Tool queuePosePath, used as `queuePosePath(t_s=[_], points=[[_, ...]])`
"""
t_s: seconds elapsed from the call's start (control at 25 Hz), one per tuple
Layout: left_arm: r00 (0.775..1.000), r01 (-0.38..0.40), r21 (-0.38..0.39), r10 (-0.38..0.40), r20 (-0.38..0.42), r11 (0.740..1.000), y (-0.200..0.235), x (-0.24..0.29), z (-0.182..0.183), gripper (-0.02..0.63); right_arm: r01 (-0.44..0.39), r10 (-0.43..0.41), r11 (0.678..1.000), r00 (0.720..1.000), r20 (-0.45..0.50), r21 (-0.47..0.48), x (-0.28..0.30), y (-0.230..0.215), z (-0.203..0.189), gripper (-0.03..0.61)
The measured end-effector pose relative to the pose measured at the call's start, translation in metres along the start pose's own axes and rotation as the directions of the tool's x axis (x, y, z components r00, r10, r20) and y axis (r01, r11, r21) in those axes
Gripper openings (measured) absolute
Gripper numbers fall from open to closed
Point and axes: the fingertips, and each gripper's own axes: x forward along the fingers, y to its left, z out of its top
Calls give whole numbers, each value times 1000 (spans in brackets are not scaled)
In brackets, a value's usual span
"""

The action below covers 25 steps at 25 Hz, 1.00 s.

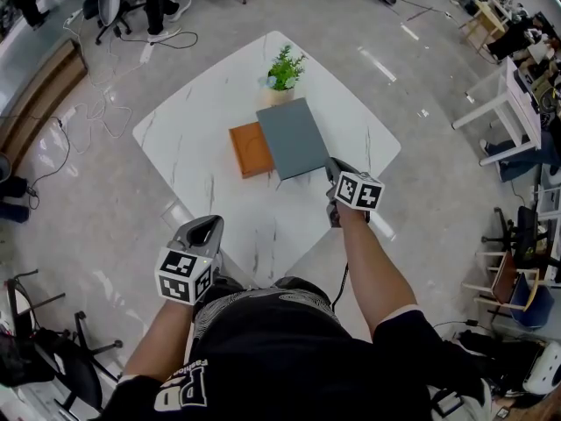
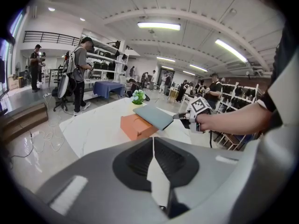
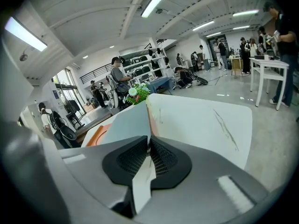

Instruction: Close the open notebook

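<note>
Subject of inspection: the open notebook (image 1: 273,141), which is lying near the middle of the white, grey-veined square surface (image 1: 202,160), just in front of a small green potted plant (image 1: 283,70) in a pale pot. The notebook is showing two parts: a flat grey rectangular cover (image 1: 294,137) and a thicker orange part (image 1: 249,150) lying on the surface to its left. In the left gripper view the grey cover (image 2: 153,116) is standing raised and tilted above the orange part (image 2: 138,127), overlapping it on one side. The right gripper (image 1: 331,176) is pinching the near right corner of that cover; in the right gripper view its jaws (image 3: 149,141) are sitting pressed together on the thin edge of the grey sheet (image 3: 124,120), which is running up between them. The left gripper (image 1: 208,224) is hovering at the near left edge of the surface, well apart from the notebook. Its own view is showing the jaws (image 2: 153,143) drawn together with nothing between them. Other people and shelving are showing in the room behind, too small to report on further.
</note>
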Motion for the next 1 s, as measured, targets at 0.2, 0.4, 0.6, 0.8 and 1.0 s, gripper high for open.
queuePosePath(t_s=[0.2,0.4,0.6,0.8,1.0], points=[[1000,5,-2,-5,-4,1000,1,1,-1,66,-4,4,1000,1000,5,6,2,-1,-1,14],[1000,13,-2,-13,-2,1000,4,-1,0,66,-11,11,999,1000,3,30,2,-2,-3,15],[1000,26,7,-26,0,1000,9,-3,3,66,-5,5,999,1000,-3,36,2,-3,-3,25],[999,50,22,-50,1,999,14,-4,8,66,33,-32,999,999,-25,7,-2,-4,0,42],[997,83,43,-83,-1,996,19,-5,13,66,82,-82,996,997,-5,23,-17,-8,2,44]])
